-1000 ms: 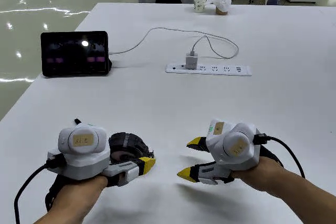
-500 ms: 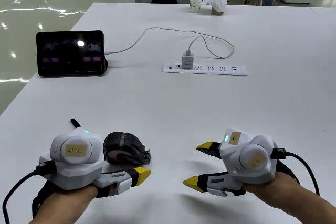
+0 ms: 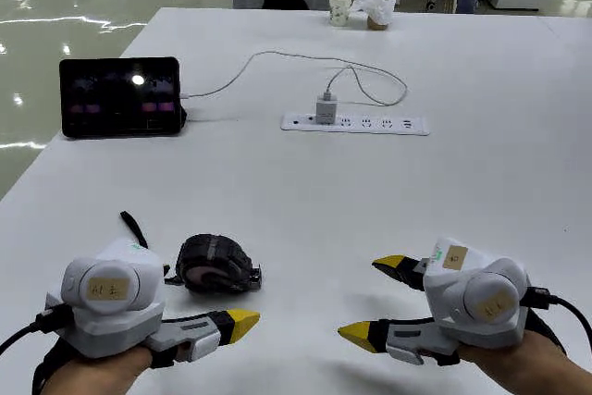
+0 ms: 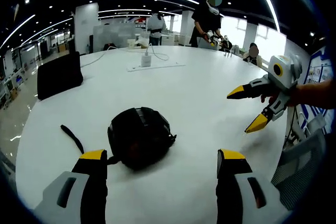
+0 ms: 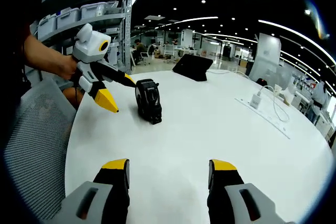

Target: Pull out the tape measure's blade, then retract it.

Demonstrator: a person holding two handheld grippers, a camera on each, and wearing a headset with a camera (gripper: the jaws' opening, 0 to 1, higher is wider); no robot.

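Head view: tape measure (image 3: pixel 215 264) lies free on the table (image 3: pixel 305 182), near left, just beyond the left gripper (image 4: pixel 163 157), likely staged for clamping, with the right gripper (image 3: pixel 373 297) well apart, both spread wide and empty.

You held your left gripper (image 4: pixel 162 156) low over the worktop (image 3: pixel 305 191) by its near edge, toward the left side. Its jaws were spread wide and empty, pointing to your right. Your left hand (image 3: pixel 97 372) gripped it from behind. Your right gripper (image 3: pixel 373 297) hung by the same edge, further right, jaws wide apart and empty, tips aimed left. Your right hand (image 3: pixel 518 367) wrapped its rear.
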